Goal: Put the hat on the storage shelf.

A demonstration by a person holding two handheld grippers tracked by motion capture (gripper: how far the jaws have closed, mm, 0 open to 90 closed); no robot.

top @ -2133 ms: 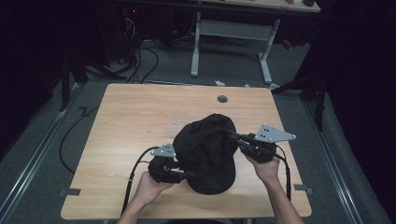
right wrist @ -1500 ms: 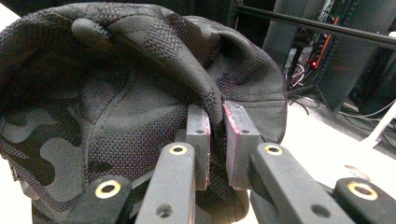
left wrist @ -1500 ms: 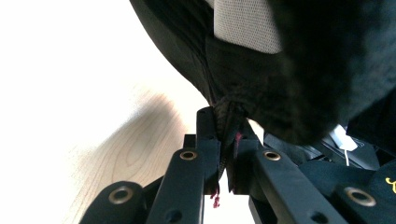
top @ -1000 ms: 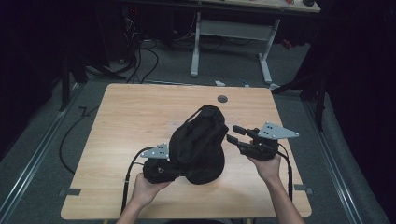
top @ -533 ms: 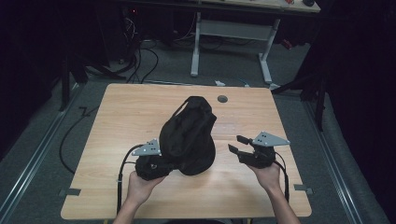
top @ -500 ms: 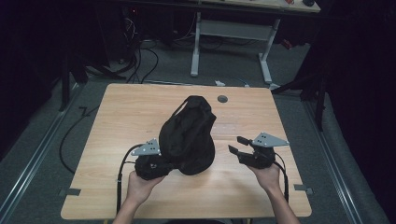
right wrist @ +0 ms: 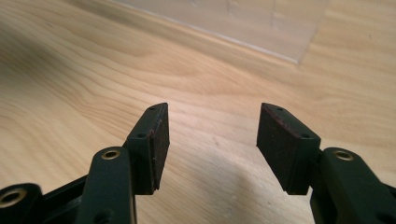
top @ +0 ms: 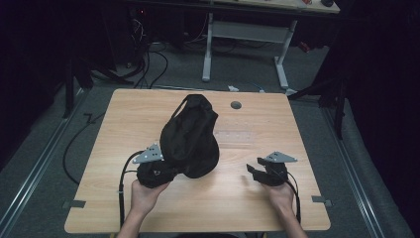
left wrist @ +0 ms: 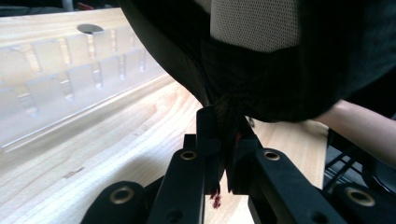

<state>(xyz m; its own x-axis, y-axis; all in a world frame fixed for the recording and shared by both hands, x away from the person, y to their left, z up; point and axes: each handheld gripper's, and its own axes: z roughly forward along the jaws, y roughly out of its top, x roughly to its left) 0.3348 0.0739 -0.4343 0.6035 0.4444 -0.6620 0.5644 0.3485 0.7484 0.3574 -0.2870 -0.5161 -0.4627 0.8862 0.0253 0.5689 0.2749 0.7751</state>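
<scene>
A black fabric bag (top: pixel 190 136) lies on the wooden table (top: pixel 124 124), its strap loop pointing to the far side. My left gripper (top: pixel 161 171) is shut on the bag's near edge. In the left gripper view the jaws pinch a fold of black cloth (left wrist: pixel 224 116), and the bag (left wrist: pixel 280 56) with a grey mesh patch hangs above them. My right gripper (top: pixel 252 171) rests near the table's front right, apart from the bag. Its jaws stand open over bare wood in the right gripper view (right wrist: pixel 212 140), nothing between them.
A round grommet hole (top: pixel 236 105) sits near the table's far edge. A clear plastic strip (top: pixel 233 135) lies flat on the wood right of the bag. Behind the table stands a white desk frame (top: pixel 247 34), with cables on the floor.
My right gripper has let go of the bag and pulled back toward the front right, now open. The left gripper has dragged the bag leftward and it has folded narrower.
</scene>
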